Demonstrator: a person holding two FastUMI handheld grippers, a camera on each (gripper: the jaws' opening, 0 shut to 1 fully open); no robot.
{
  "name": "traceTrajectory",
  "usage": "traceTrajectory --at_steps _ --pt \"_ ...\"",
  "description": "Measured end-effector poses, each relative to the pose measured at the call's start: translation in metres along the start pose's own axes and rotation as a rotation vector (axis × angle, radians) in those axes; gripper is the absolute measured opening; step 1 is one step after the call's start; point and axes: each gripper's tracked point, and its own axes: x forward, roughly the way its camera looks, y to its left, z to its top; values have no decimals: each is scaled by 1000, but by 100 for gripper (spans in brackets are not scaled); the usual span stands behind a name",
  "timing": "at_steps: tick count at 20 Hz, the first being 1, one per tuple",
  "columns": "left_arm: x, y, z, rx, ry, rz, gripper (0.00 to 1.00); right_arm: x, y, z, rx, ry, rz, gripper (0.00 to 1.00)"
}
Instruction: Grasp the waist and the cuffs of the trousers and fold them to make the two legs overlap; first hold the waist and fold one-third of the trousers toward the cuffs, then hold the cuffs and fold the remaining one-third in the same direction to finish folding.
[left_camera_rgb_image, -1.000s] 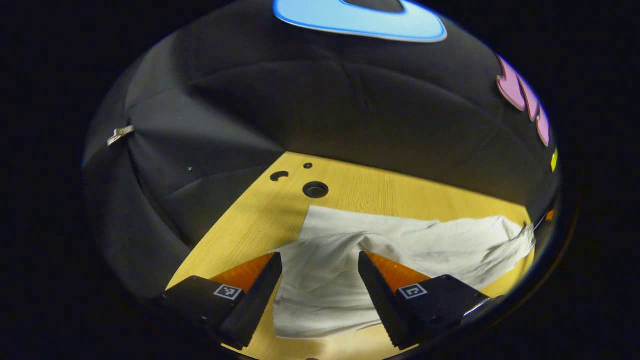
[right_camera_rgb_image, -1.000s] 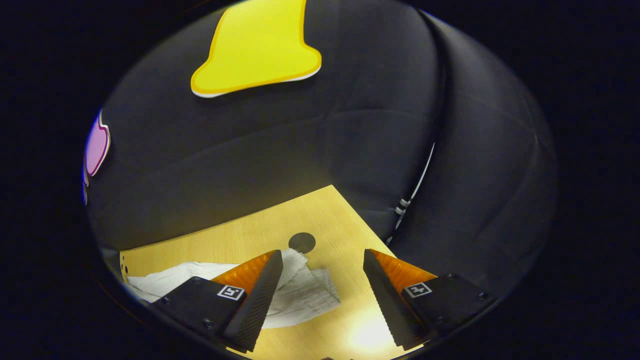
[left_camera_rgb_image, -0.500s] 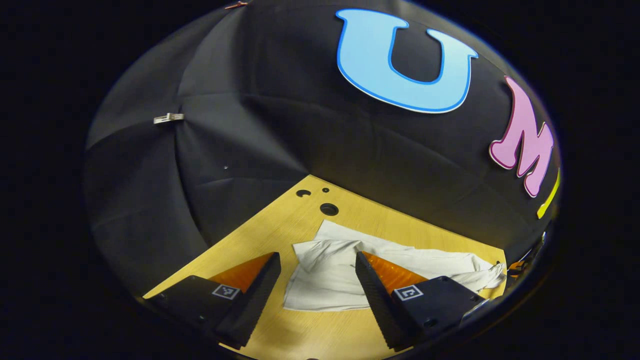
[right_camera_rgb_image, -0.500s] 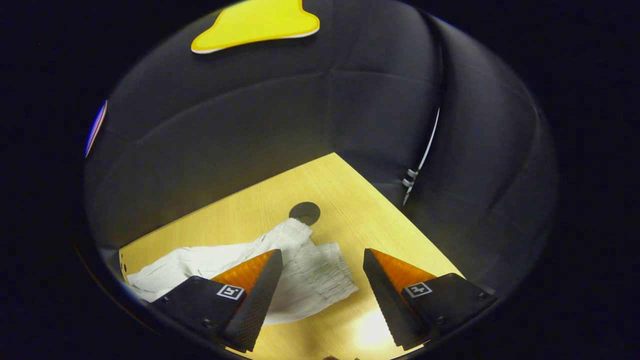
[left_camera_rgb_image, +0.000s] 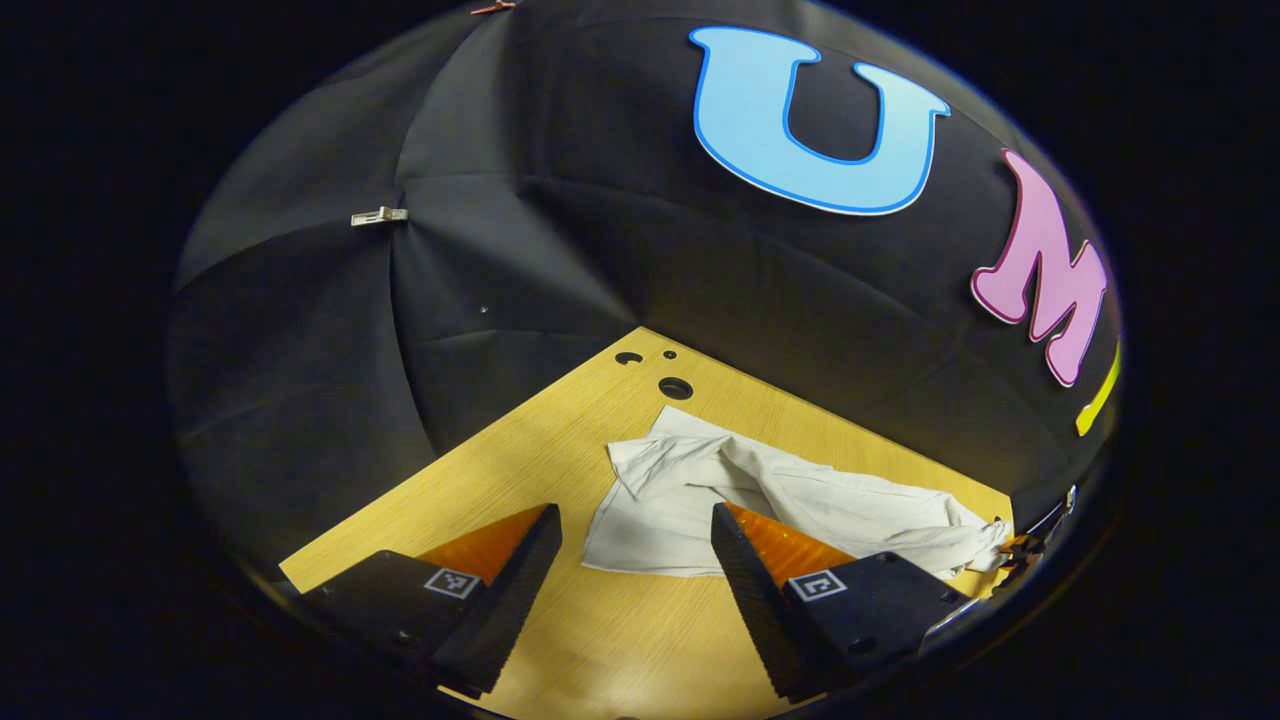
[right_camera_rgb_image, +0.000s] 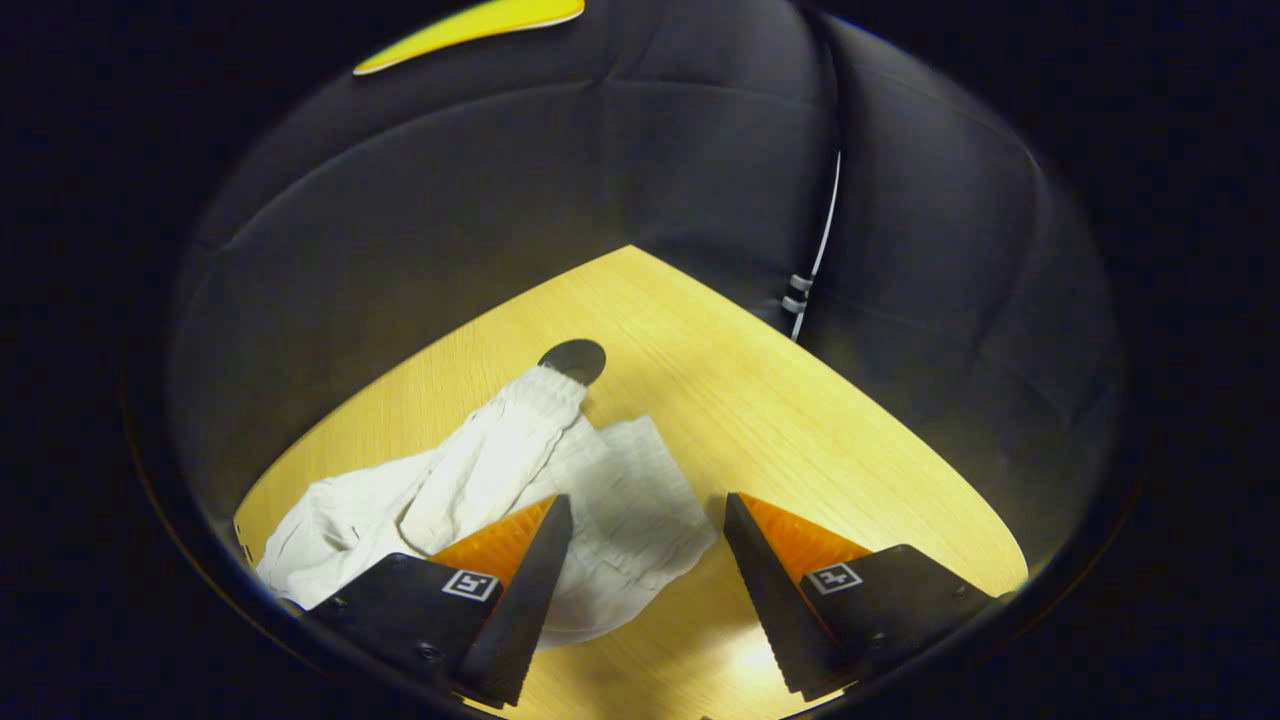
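White trousers (left_camera_rgb_image: 760, 490) lying rumpled on the wooden surface (left_camera_rgb_image: 520, 470), apart from both grippers. Left gripper (left_camera_rgb_image: 632, 535) held above the near edge of the cloth, fingers spread, gripping nothing. Right gripper (right_camera_rgb_image: 645, 525) likewise spread and empty, over the elastic waist (right_camera_rgb_image: 640, 490). Round holes (left_camera_rgb_image: 675, 388) in the surface beyond the cuffs; another hole (right_camera_rgb_image: 572, 356) touching the bunched fabric. White cable (right_camera_rgb_image: 815, 260) on the wall.

A light wooden table (left_camera_rgb_image: 560, 470) carries everything here, its top pale yellow with a fine grain. Near its far corner in the left gripper view there are three dark round holes (left_camera_rgb_image: 675, 388) close together. White trousers (left_camera_rgb_image: 760, 495) lie rumpled straight on the wood, and in the right gripper view their gathered waist (right_camera_rgb_image: 545, 390) touches another dark hole (right_camera_rgb_image: 572, 357).
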Motion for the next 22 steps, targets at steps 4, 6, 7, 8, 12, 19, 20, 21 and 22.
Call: traceTrajectory --at_steps 4,6,7,8,12,19,20,21,22 --pt "-1 -16 -16 13 18 -10 96 0 14 -8 -41 -7 3 57" --pt "-1 -24 -24 31 34 -13 96 -2 18 -9 -48 -6 14 37" --pt "-1 -28 -27 35 40 -17 96 -4 20 -9 -51 3 33 25" --pt "-2 -32 -29 37 44 -22 96 -4 25 -13 -56 7 61 20" --pt "-6 -35 -30 52 56 -34 96 -13 25 4 -109 -30 88 16" --pt "-7 -21 -25 -2 43 -51 96 -85 49 71 -131 -176 115 15" --pt "-7 -18 -26 -23 47 -59 96 -95 55 76 -142 -194 122 15" --pt "-8 -15 -27 -38 53 -63 96 -103 64 80 -153 -212 130 15" --pt "-5 -11 -28 -46 57 -68 96 -109 72 81 -160 -224 136 16"
